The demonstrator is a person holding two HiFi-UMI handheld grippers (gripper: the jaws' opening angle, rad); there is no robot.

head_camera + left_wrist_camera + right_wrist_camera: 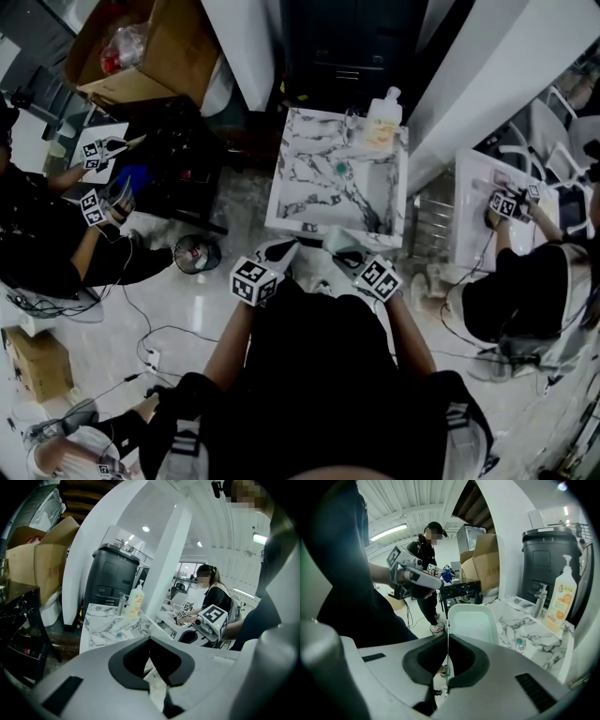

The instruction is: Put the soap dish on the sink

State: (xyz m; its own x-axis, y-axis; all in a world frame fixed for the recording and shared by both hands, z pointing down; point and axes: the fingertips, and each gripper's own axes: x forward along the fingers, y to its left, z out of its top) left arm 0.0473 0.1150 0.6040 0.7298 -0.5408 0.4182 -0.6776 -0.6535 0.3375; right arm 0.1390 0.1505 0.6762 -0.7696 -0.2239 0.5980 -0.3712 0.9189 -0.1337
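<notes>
Jaws: right gripper (447,637) clamps soap dish (471,623) rim; left gripper (150,641) closed, empty. Carry step; next lower onto sink (314,178), release.

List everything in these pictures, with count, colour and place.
sink: one, white marble, just ahead of both grippers
soap dish: one, pale green, edge pinched in the right gripper
bottle: one, clear with an orange label, sink's back corner
faucet: one, silver, beside the bottle
drain: one, green, middle of the sink
bin: one, dark grey, behind the sink
boxes: at least two, brown cardboard, back left
rack: one, black, left of the sink
people: two, in black, far left and far right
left gripper: white, jaws together, empty
right gripper: white, shut on the soap dish
</notes>
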